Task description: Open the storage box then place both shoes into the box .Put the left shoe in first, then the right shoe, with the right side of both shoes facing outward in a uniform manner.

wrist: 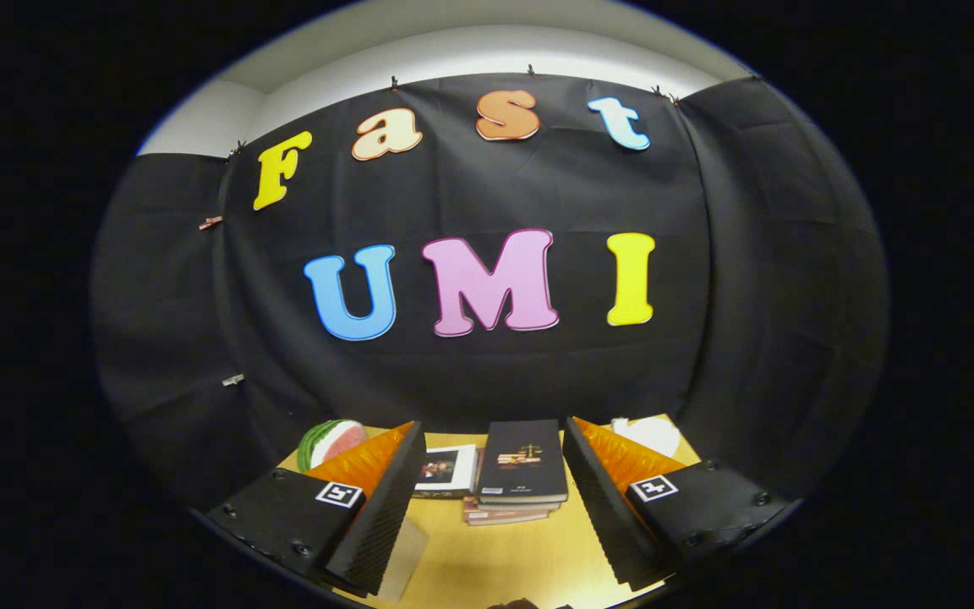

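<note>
So the wooden counter [504, 562] runs out ahead toward the black cloth wall, and the hand-held gripper [491, 465] hangs over it with its fingers spread wide, nothing between them. Just beyond the fingers sits a stack of books [522, 474], dark cover on top, another book [446, 470] beside it. A watermelon slice [331, 441] sits further left, something white [648, 433] off right. Can't spot the storage box or shoes here.

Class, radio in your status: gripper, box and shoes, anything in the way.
Gripper open, holding nothing. Books stacked on table ahead, between fingers. Watermelon slice beyond left finger.
</note>
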The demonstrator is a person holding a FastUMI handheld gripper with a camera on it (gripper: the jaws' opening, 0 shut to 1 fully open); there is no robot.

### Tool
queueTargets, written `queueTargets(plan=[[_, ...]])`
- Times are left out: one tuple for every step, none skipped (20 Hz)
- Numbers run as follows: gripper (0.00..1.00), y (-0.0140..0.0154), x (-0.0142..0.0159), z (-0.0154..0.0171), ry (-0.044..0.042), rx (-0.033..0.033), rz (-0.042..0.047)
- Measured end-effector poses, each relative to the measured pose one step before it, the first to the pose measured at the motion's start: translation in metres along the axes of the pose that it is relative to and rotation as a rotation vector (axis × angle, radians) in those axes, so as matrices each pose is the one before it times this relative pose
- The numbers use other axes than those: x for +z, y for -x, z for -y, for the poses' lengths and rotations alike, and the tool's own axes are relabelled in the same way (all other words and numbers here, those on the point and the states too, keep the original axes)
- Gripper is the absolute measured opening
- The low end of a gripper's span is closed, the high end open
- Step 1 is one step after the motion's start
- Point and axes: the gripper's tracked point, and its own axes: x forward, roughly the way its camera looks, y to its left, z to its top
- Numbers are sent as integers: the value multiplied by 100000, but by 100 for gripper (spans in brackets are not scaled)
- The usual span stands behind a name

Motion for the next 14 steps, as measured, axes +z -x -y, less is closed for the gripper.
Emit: queueTargets(plan=[[98,209,369,716,1814,-2092,2929],[98,226,243,662,1731,-2035,2807],[98,-467,1158,945,1022,-1721,2337],[98,116,-24,418,525,-871,1934],[98,330,-930,-70,-109,-378,911],[98,1,-202,147,-416,-319,699],[98,0,-181,126,-490,-64,278],[98,-1,-67,31,-732,107,-364],[98,-128,-121,-180,-624,450,-480],[98,-136,-27,-305,-175,672,-295],[98,-233,158,-200,604,534,252],[98,-255,114,-47,1186,29,129],[98,-329,201,-12,1078,131,77],[98,-169,147,-280,637,588,162]])
